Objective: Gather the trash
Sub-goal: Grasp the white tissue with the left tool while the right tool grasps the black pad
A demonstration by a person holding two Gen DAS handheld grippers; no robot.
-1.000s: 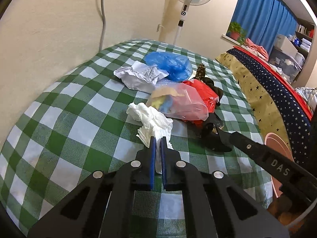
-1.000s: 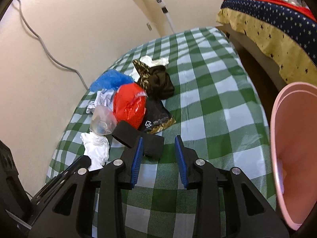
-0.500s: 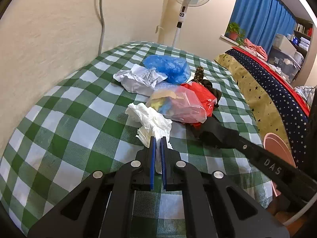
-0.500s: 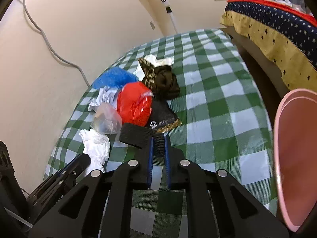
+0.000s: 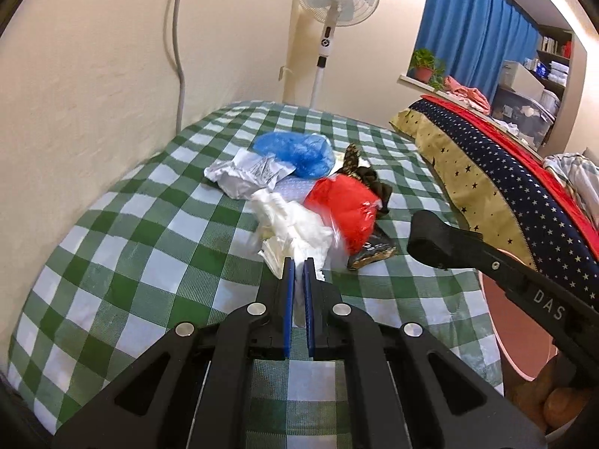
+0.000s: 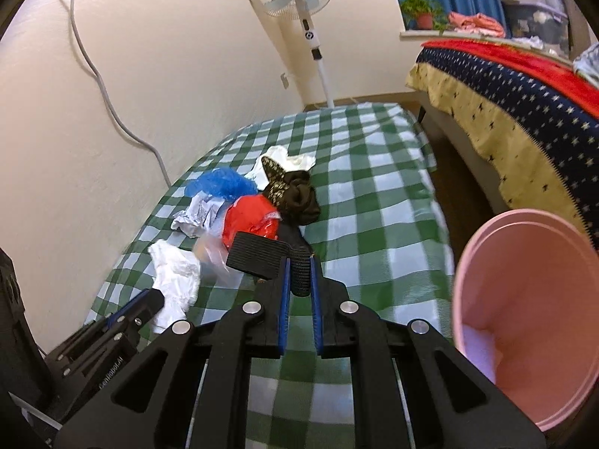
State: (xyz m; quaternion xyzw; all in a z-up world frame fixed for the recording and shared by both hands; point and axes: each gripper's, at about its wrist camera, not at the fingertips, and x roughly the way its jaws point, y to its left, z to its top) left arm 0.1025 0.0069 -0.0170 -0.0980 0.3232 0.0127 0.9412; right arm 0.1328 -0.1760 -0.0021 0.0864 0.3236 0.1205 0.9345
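My left gripper (image 5: 298,262) is shut on a crumpled white tissue (image 5: 295,230) and holds it above the green checked table (image 5: 149,262). It also shows in the right wrist view (image 6: 176,280). My right gripper (image 6: 299,262) is shut on a black ribbed piece (image 6: 258,256), lifted off the table. The trash pile holds a red bag (image 5: 344,209), a blue bag (image 5: 295,149), crumpled paper (image 5: 247,176), a clear bag (image 6: 213,254) and dark wrappers (image 6: 295,194). A pink bin (image 6: 531,318) stands at the right, with white trash inside.
A wall with a grey cable (image 5: 179,56) runs along the table's left. A standing fan (image 5: 337,3) is at the far end. A bed with a starred blanket (image 5: 505,187) lies to the right, past a floor gap.
My right gripper shut on the black ribbed piece and lifted it. My left gripper rose with the tissue. Both views now sit higher above the table.
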